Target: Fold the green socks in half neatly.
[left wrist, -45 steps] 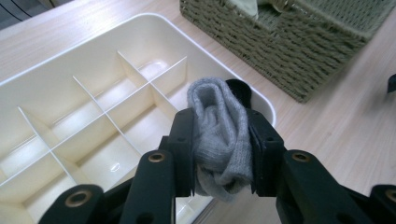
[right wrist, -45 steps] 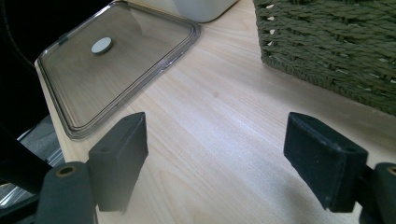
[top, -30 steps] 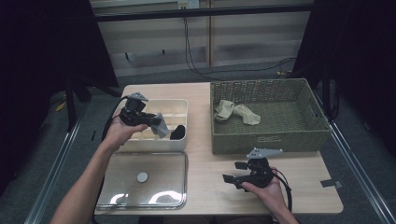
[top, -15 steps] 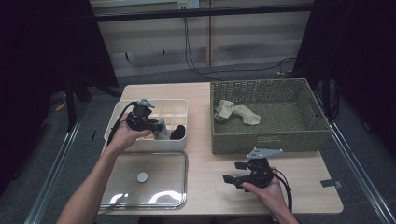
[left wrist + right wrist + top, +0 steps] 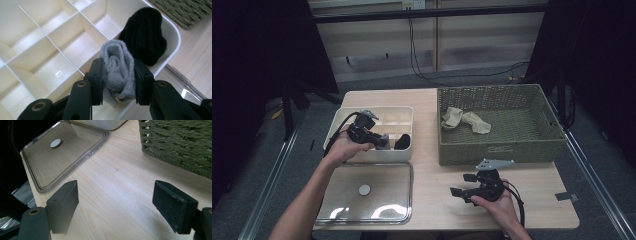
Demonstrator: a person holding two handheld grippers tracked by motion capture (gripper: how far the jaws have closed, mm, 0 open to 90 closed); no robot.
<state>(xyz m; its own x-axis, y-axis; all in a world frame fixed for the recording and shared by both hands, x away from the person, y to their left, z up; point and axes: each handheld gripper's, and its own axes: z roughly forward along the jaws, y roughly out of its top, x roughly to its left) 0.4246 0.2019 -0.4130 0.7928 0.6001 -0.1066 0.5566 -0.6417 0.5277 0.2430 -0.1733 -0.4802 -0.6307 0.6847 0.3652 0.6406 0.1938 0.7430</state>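
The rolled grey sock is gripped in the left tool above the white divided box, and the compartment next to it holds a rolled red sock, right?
Not quite. The left tool does grip the rolled grey sock above the white divided box, but the neighbouring rolled sock is black, not red, as the left gripper view shows.

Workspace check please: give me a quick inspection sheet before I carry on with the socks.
Surface: wooden table, bare between lid and basket.
Job's things: rolled grey sock clamped over the white divided box; rolled black sock already in a corner compartment; two beige socks lying in the wicker basket.
Clutter: clear lid lying flat in front of the box.
Grippers: left gripper shut on the grey sock; right gripper open, low over bare table.
Cables: one trails from each gripper; more on the floor behind.
Surroundings: dark, with a pale wall panel behind the table.
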